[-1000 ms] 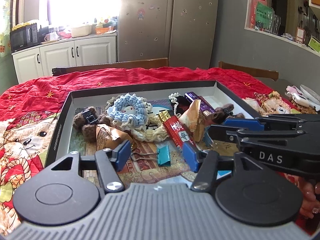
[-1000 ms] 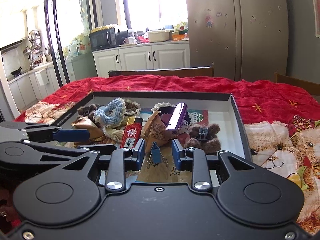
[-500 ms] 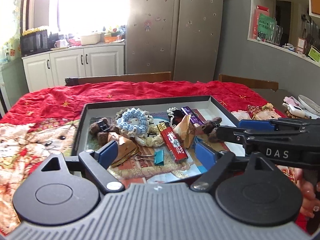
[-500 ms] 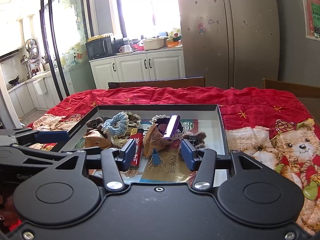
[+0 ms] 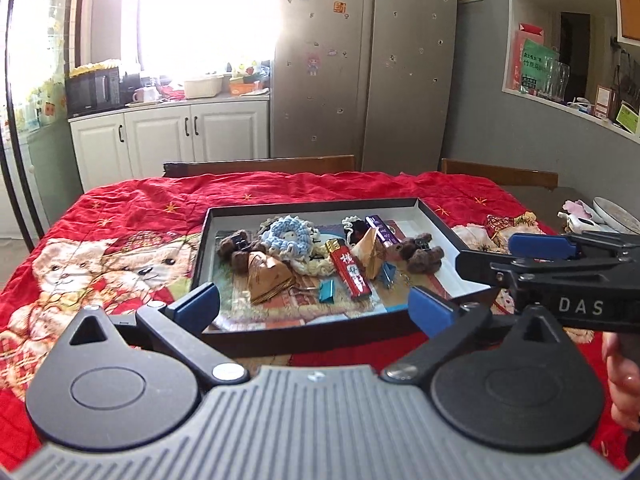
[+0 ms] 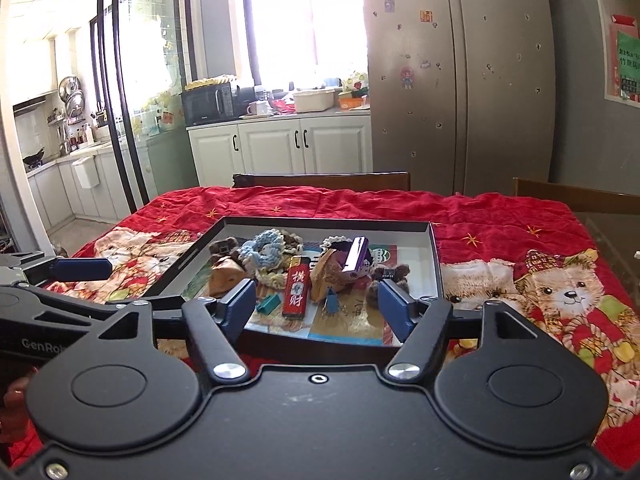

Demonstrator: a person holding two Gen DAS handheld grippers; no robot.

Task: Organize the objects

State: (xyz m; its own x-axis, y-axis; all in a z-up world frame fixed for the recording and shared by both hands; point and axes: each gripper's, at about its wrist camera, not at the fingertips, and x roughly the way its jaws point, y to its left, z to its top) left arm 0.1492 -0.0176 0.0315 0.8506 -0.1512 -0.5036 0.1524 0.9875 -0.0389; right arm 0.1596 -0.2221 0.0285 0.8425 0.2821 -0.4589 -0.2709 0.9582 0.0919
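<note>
Objects (image 5: pixel 320 258) for organizing lie heaped in a shallow black tray (image 5: pixel 304 340) on the worktop, which is covered by a red bear-print cloth (image 5: pixel 120 216). The heap includes a red lighter (image 5: pixel 349 267), teal binder clip (image 5: pixel 327 291), blue crocheted doll (image 5: pixel 289 236), folded brown paper packets, brown plush pieces and a purple stick (image 6: pixel 356 258). All are judged light; yarn and plush are soft and compressible, the lighter stiff and smooth, best pinched across its narrow sides, the clip by its body. Left tongs (image 5: pixel 314 309) and right tongs (image 6: pixel 318 307) hang at the tray's near edge, jaws apart and just opened further, nothing between them. Overlaps hide item undersides; the printed sheet beneath is mostly covered and unreadable.
</note>
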